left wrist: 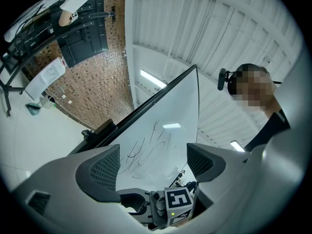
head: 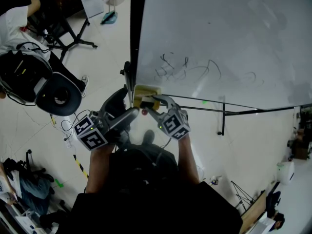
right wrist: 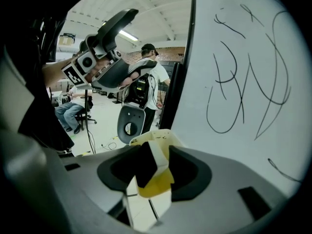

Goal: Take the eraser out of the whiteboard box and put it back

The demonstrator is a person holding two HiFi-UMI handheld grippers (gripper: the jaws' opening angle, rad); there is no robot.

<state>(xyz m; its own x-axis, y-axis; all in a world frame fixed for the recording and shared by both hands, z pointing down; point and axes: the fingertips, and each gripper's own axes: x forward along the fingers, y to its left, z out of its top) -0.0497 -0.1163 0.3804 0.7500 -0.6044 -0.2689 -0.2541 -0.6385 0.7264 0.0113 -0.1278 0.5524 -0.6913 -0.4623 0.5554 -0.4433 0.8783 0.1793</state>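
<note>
The left hand-held gripper is released and empty, with only the scribbled whiteboard between its jaws. Only the right gripper view shows the eraser. It is tilted in the yellow whiteboard box, and the right hand-held gripper flanks it, jaws released.

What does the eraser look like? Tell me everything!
The eraser is a small block, white plastic-looking body with a black felt-like face turned left. It stands tilted between the right gripper's jaws, its lower end in the yellow box beside the whiteboard. Whether the pads press it is unclear.
</note>
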